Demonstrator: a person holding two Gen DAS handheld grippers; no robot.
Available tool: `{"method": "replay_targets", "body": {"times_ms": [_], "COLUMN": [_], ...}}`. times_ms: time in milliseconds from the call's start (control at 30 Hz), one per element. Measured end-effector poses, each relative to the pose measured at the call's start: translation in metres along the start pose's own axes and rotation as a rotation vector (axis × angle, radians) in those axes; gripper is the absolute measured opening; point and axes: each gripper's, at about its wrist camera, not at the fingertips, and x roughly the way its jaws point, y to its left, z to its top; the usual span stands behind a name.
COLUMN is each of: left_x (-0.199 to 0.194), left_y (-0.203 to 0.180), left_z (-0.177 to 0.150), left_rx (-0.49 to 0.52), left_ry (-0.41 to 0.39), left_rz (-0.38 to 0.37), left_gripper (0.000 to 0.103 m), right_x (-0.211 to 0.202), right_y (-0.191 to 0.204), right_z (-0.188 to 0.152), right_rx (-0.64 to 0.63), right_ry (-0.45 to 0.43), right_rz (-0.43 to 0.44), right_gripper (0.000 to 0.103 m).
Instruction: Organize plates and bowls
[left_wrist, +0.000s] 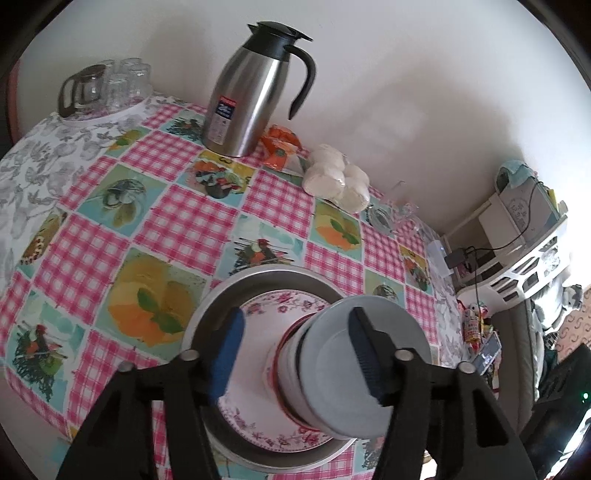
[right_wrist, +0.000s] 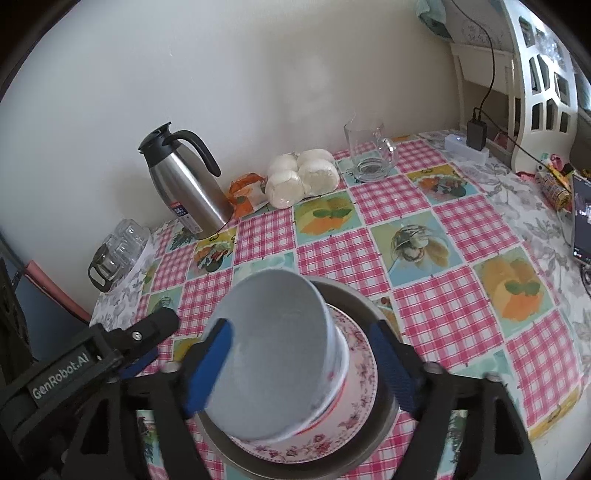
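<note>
Bowls (left_wrist: 343, 365) sit stacked on a floral plate (left_wrist: 258, 424), which lies in a metal pan (left_wrist: 236, 291) on the checked tablecloth (left_wrist: 155, 206), near its front edge. Top bowl is grey-blue; the one beneath has a red rim.

Right wrist view only: a glass mug (right_wrist: 369, 155) by the wall, a charger and power strip (right_wrist: 469, 144), and the left gripper's (right_wrist: 147, 343) finger at lower left. Left wrist view only: a white shelf unit (left_wrist: 524, 236) beyond the table end. Both show the steel jug (left_wrist: 251, 96), the buns (left_wrist: 336, 177) and the glasses on a tray (left_wrist: 107, 85).

Stack bottom is hidden by the bowls; how many bowls, cannot tell. Gripper bodies cut off at frame bottom; no hands visible.

Left gripper (left_wrist: 295, 354): angled down, jaws apart, straddling the stack, pads clear of it. Right gripper (right_wrist: 306, 369): angled down, jaws wide, either side of the bowls, not pressing.
</note>
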Motion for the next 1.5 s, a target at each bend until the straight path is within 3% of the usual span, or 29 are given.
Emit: {"method": "replay_targets", "body": {"times_ms": [133,333,567,800,1500], "left_x": [-0.011,-0.023,-0.009,-0.001,-0.002], "left_y": [0.007,0.019,0.040,0.046,0.026], "left_z": [-0.007,-0.031,-0.074,-0.094,-0.112], "left_rx": [0.006,0.049,0.136,0.197,0.290], "left_ry": [-0.035,-0.075,-0.011,0.044,0.055], "left_rz": [0.042,0.105,0.227,0.277,0.323], "left_gripper": [0.079,0.093,0.095,0.095,0.095], "right_x": [-0.009,-0.022,-0.026,-0.020,-0.017], "right_y": [-0.009,-0.022,-0.034,-0.045,-0.051], "right_z": [-0.010,-0.034,-0.060,-0.078,-0.091], "right_rx": [-0.023,-0.053,-0.089,-0.117,-0.160], "right_ry": [-0.019,-0.028,-0.004,0.055,0.105], "right_rz": [-0.016,-0.034,-0.057,-0.115,-0.145], "right_gripper": [0.103,0.103,0.103,0.103,0.103]}}
